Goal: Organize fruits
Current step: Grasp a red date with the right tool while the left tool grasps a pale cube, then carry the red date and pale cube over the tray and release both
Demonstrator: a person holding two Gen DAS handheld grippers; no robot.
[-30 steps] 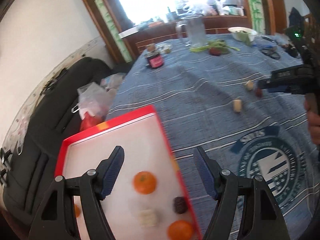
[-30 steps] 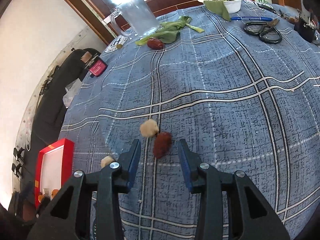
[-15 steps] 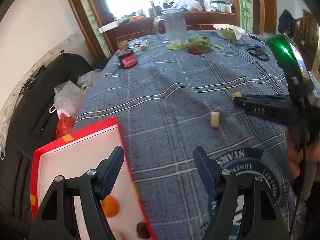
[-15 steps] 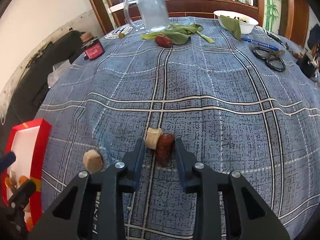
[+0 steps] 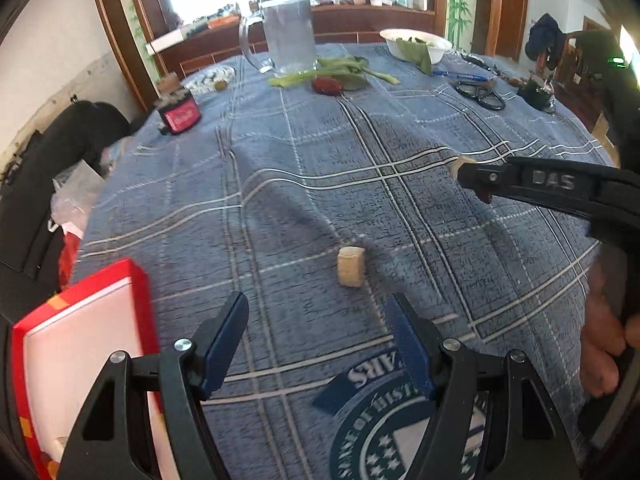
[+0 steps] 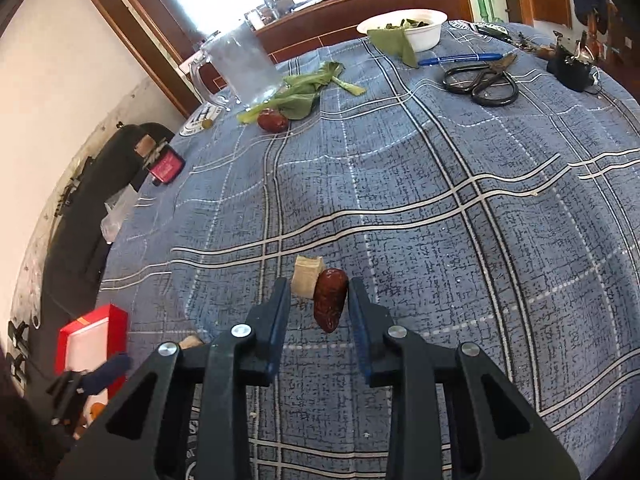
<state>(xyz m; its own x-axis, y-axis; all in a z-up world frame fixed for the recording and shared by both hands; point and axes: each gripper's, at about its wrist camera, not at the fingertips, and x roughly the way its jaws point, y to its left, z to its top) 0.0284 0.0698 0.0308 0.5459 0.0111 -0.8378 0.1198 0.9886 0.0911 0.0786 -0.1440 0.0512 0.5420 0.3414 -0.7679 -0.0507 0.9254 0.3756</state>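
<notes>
My left gripper [image 5: 318,320] is open above the blue checked tablecloth, and a pale fruit chunk [image 5: 351,266] lies just ahead of its fingers. The red tray [image 5: 80,304] with its white floor sits at the lower left; part of it is cut off by the frame. My right gripper [image 6: 319,294] is open and low over the cloth, with a dark red date [image 6: 330,304] between its fingers, against the right one. A second pale chunk [image 6: 306,278] lies just behind the date, near the left fingertip. In the left wrist view the right gripper [image 5: 476,180] shows side-on.
At the far end stand a glass mug [image 6: 240,64], leafy greens [image 6: 304,88], a red fruit [image 6: 272,120], a white bowl [image 6: 412,30], scissors [image 6: 480,78] and a blue pen [image 6: 460,58]. A red-labelled jar [image 5: 178,114] sits near the left edge, beside a black bag [image 5: 48,168].
My left gripper has swung right, off the tray and over the cloth toward the pale chunk. My right gripper has moved forward around the date, its jaws a little narrower.
</notes>
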